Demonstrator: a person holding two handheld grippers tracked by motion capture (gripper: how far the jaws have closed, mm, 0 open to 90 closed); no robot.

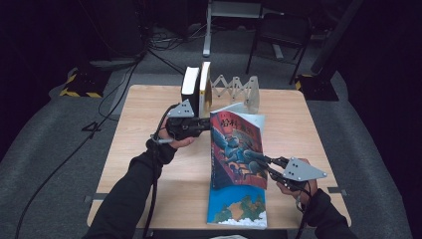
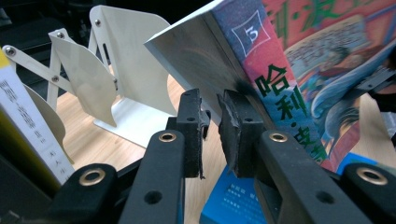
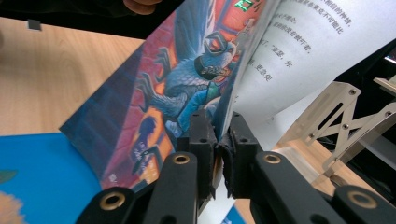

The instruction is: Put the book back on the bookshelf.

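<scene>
Clearly the thick, colourful paperback book is heavy and floppy: my left gripper pinches its spine edge, my right gripper clamps only its limp front cover.

gripper closed, red book, bookend

We see a square wooden surface standing on a grey carpet floor. The room around it is dark, and the light falls mostly on the surface. At 1 o'clock behind it stands a dark chair. At 12 o'clock there is a pale metal frame leg. Black cables run over the floor at 10 o'clock, near a block with yellow-black stripes.
</scene>
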